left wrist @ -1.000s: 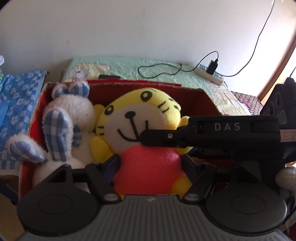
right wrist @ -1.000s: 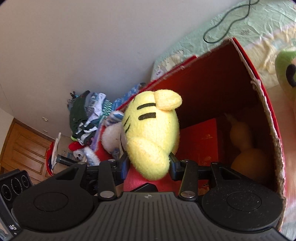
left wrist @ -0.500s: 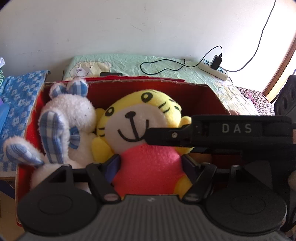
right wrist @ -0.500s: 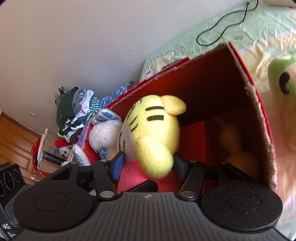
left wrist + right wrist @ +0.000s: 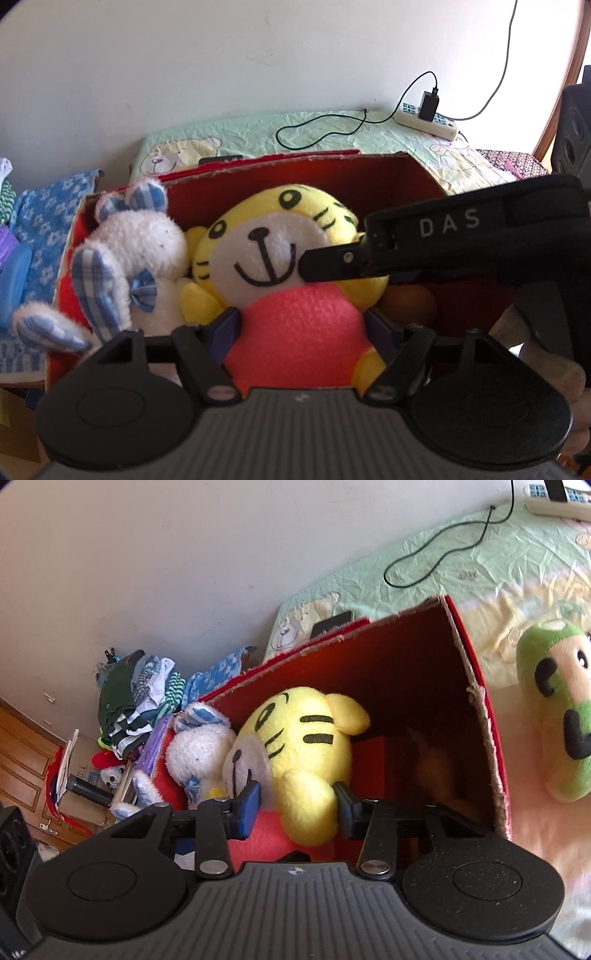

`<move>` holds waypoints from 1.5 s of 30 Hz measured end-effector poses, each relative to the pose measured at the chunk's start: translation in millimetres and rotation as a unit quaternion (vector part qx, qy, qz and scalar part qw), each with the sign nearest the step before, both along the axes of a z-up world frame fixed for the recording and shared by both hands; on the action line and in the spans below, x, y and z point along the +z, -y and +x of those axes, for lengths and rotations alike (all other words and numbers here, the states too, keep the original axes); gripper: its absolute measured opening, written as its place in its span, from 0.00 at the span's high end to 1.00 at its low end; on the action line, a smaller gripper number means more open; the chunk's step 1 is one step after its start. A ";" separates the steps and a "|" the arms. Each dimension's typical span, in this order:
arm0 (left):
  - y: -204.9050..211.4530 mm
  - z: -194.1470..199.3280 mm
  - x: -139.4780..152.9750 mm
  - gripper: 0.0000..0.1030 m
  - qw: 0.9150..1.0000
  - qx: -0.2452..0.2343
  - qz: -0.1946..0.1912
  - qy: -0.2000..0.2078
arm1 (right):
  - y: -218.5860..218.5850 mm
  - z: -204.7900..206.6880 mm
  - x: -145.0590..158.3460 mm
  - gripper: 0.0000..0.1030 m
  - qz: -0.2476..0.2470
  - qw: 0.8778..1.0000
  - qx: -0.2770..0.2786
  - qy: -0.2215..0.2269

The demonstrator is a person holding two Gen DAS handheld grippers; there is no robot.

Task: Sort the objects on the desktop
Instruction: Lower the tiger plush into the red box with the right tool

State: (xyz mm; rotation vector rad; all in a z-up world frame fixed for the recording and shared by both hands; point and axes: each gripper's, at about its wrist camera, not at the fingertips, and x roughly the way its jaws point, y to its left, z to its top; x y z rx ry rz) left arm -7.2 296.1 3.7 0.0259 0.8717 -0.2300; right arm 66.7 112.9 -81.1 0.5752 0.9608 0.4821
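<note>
A: How far along w/ the sorting, you reckon?

B: Partway, I'd guess. The red box [image 5: 406, 173] already has 2 soft toys in it: the white bunny [image 5: 147, 251] at 9 o'clock against the wall, and the yellow tiger plush [image 5: 288, 266] in the middle, face up and touching the bunny. There's also something round and brown at 3 o'clock of the tiger, low in the box, too dark to name.

A: And the grippers?

B: Both on the tiger. The left gripper [image 5: 301, 334] has its jaws either side of the red belly, pressed into the fabric, so it's clenched on it. The right gripper [image 5: 297, 806] comes in from the tiger's side, jaws pinching a yellow arm. Nothing let go yet; can't tell if the toy fully rests on the box floor.

A: What's left, then?

B: At least 1 more: a green plush [image 5: 554, 716] lies outside, at 3 o'clock of the box in the right view, well apart from its wall. I'd judge that one goes in next, after both jaws open. Beyond that, a power strip [image 5: 428, 120] and its cable sit at 1 o'clock on the green cloth, prob. not part of the job.
</note>
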 end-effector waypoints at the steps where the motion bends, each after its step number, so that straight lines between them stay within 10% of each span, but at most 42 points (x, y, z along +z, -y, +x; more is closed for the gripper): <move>1: -1.9 -0.1 0.4 0.25 1.000 0.001 0.000 -0.001 | -0.2 1.0 -1.3 0.62 0.006 1.000 0.000 -0.002; 9: 0.9 -3.6 -5.2 0.26 1.000 0.001 0.022 0.005 | -4.5 5.6 -18.9 0.64 0.055 0.997 0.002 -0.048; 23: 0.1 -7.7 -3.2 0.22 1.000 0.011 0.008 0.008 | 4.9 -16.2 12.1 0.40 0.008 0.999 -0.018 0.026; 31: 13.5 -25.0 9.4 0.24 0.999 0.007 0.019 0.034 | 12.9 -28.5 16.4 0.60 -0.019 0.998 -0.040 0.050; 45: 14.6 -30.9 8.4 0.26 0.999 0.022 0.023 0.029 | 22.0 -38.3 18.9 0.63 0.010 0.997 -0.055 0.055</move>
